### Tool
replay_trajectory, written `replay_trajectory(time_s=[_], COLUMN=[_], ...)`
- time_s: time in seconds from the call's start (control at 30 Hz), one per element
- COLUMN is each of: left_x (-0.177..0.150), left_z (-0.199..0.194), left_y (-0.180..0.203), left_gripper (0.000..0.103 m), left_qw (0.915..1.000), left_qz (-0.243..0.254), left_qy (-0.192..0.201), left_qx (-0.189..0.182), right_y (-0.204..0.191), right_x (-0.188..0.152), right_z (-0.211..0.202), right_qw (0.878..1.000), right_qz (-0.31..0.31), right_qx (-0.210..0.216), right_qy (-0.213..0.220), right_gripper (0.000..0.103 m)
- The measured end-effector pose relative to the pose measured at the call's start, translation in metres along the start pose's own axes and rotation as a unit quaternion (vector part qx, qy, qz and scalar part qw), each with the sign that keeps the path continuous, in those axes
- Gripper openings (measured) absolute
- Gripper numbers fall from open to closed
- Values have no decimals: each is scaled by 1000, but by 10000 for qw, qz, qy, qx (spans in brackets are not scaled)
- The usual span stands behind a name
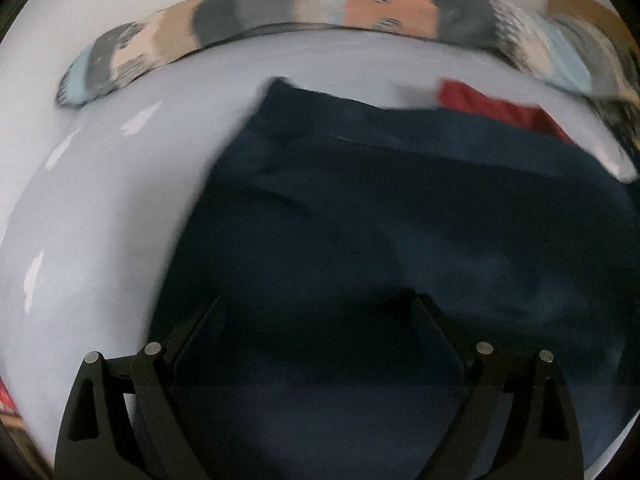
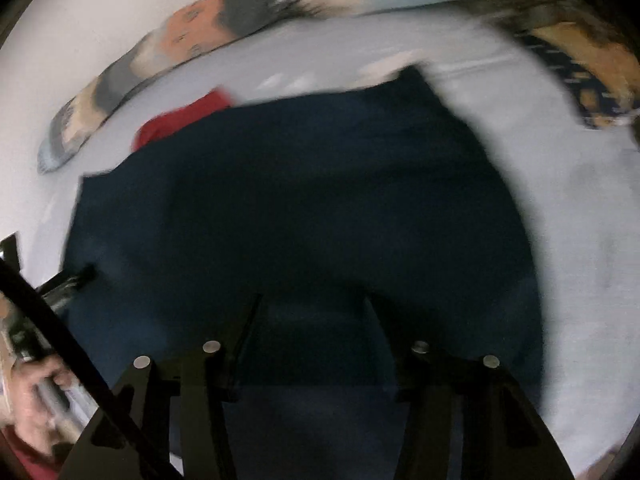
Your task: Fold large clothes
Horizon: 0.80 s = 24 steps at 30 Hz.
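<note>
A dark navy garment (image 1: pixel 400 208) lies folded on a pale sheet, filling the middle of both views; in the right wrist view it (image 2: pixel 300 200) is blurred by motion. My left gripper (image 1: pixel 320 304) hovers over the garment's near part with its fingers wide apart and nothing between them. My right gripper (image 2: pixel 316 300) also stands over the near part of the garment, fingers apart, with no cloth seen pinched between them. The left gripper's tip (image 2: pixel 76 276) shows at the left edge of the right wrist view, at the garment's left side.
A red cloth (image 1: pixel 496 108) peeks out behind the navy garment; it also shows in the right wrist view (image 2: pixel 180 120). A patterned grey, orange and blue blanket (image 1: pixel 320 8) runs along the far edge of the sheet (image 1: pixel 100 200). A hand (image 2: pixel 36 396) holds the left gripper's handle.
</note>
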<state>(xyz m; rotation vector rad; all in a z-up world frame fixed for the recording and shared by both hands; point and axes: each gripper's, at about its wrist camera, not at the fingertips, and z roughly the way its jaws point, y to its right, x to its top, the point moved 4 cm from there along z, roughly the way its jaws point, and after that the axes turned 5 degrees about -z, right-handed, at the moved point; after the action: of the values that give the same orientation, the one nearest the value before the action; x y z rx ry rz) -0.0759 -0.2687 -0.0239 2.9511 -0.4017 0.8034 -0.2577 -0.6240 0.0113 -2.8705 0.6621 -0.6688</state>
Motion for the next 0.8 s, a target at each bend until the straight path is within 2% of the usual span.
replay_trajectory(time_s=[0.07, 0.13, 0.23, 0.3, 0.37, 0.4, 0.43, 0.5, 0.57, 0.67, 0.8], left_x=[2, 3, -5, -17, -33, -35, -35, -30, -24, -20, -21], left_z=[-8, -21, -32, -30, -12, -11, -12, -18, -37, -61, -61], left_y=[-8, -2, 21, 44, 62, 64, 65, 63, 65, 72, 94], left_gripper=[93, 93, 93, 93, 94, 93, 93, 92, 92, 92, 92], left_qw=[9999, 9996, 9982, 9958, 9918, 9917, 9916, 9927, 9926, 9894, 9839], left_qz=[-72, 48, 412, 767, 1200, 1233, 1238, 1117, 1031, 919, 854], left_qy=[101, 285, 350, 159, -248, -194, -181, -158, 208, 511, 289], left_qx=[72, -43, -274, -475, -359, -316, -311, -423, -612, -999, -1546], right_y=[15, 25, 35, 50, 68, 77, 85, 100, 109, 118, 129], right_x=[-1, -4, -8, -11, -13, -16, -19, -25, -30, -40, -59], right_z=[-18, -36, -54, -56, -55, -52, -49, -48, -52, -62, -64], right_qw=[9994, 9984, 9965, 9945, 9930, 9928, 9927, 9910, 9877, 9838, 9787], right_qz=[236, 314, 368, 586, 750, 851, 949, 1281, 1479, 1565, 1701], right_qx=[104, 55, -354, -550, -675, -680, -618, -146, 346, 760, 1102], right_qy=[213, 460, 661, 673, 610, 502, 413, 363, 379, 422, 337], right_gripper=[54, 54, 60, 60, 60, 60, 60, 60, 61, 68, 68])
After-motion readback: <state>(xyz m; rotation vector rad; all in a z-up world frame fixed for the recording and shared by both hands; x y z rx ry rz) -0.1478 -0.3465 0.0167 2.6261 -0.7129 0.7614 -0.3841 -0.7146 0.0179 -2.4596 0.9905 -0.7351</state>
